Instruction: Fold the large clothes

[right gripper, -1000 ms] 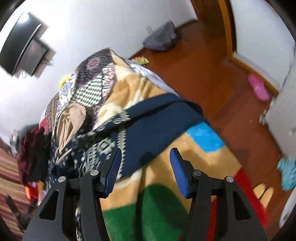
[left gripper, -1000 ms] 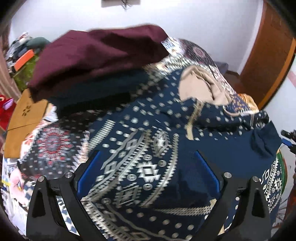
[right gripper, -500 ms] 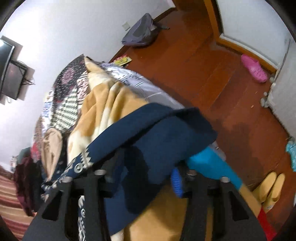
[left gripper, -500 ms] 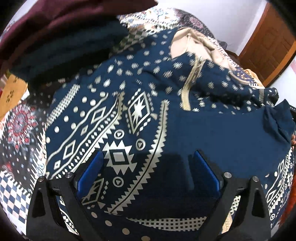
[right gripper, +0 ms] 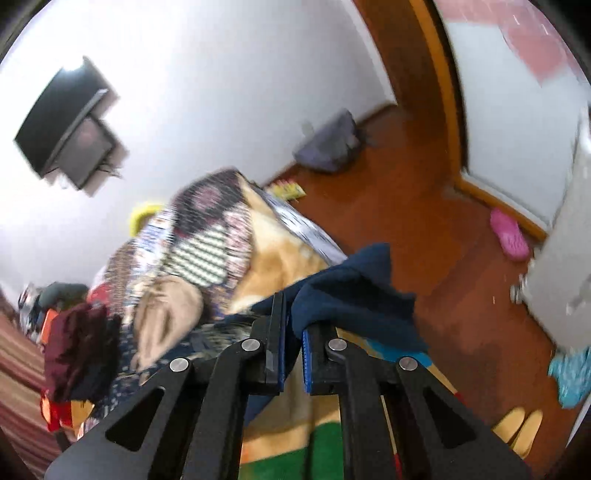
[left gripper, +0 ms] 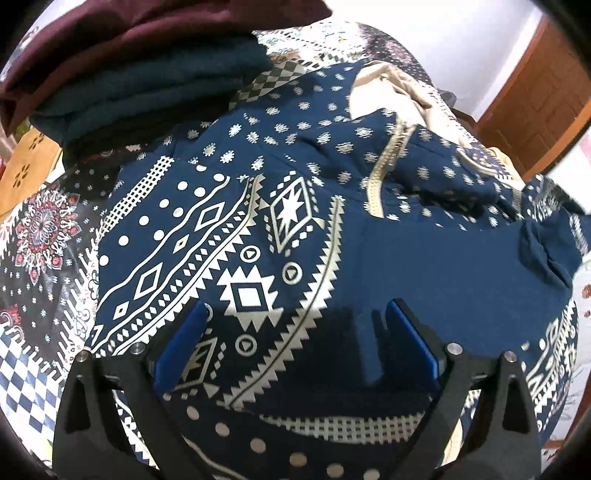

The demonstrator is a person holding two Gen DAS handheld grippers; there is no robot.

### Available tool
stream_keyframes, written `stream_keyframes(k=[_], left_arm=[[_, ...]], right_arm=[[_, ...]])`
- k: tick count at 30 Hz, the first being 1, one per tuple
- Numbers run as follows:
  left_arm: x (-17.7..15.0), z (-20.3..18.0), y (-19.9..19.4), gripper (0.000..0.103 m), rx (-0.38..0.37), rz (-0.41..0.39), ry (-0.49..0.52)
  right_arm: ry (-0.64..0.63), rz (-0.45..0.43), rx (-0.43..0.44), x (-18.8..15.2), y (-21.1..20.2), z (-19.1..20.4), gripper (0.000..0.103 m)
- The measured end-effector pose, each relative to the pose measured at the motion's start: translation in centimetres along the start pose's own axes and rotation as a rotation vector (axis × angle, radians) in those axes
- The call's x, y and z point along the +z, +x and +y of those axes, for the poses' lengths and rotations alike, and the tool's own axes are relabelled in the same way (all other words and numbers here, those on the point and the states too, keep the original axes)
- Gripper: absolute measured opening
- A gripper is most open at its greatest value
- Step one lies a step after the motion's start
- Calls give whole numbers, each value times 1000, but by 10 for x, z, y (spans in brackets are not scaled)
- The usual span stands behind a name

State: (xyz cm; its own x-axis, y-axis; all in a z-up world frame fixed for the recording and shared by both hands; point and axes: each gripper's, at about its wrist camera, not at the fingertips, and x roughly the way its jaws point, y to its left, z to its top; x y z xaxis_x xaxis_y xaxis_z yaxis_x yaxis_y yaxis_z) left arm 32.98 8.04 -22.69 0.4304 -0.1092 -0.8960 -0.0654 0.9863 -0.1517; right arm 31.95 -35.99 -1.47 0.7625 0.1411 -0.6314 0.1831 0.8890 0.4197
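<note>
A large navy garment (left gripper: 424,266) with white geometric print lies spread over the bed. My left gripper (left gripper: 295,332) hangs just above its patterned part, jaws wide apart, blue pads (left gripper: 184,343) over the cloth with nothing pinched. In the right wrist view my right gripper (right gripper: 293,332) is shut on a plain navy edge of the garment (right gripper: 354,295), which bunches up out of the pads and is lifted above the bed.
A folded stack, maroon (left gripper: 129,33) over dark teal (left gripper: 147,92), sits at the bed's far left. A tan cloth (left gripper: 388,96) lies beyond the garment. The patterned bedspread (right gripper: 207,243) covers the bed. On the wooden floor (right gripper: 424,206) lie a grey bag (right gripper: 328,147) and a pink slipper (right gripper: 509,236).
My right gripper closed on the navy edge and rose with it, pulling it off the bed. My left gripper sank closer to the patterned cloth, still open.
</note>
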Motion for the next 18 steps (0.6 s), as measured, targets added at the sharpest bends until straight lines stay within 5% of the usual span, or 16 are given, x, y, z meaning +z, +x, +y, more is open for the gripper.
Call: stream_keyframes(k=[10,18], left_arm=[[-11,-2,-59,98,-4,-138,69],[-24,7,-87,98,7,-205,97]], right_arm=[[-302,-93,112,-23,-26,126,6],[-447,107,216,-88,18,180,6]])
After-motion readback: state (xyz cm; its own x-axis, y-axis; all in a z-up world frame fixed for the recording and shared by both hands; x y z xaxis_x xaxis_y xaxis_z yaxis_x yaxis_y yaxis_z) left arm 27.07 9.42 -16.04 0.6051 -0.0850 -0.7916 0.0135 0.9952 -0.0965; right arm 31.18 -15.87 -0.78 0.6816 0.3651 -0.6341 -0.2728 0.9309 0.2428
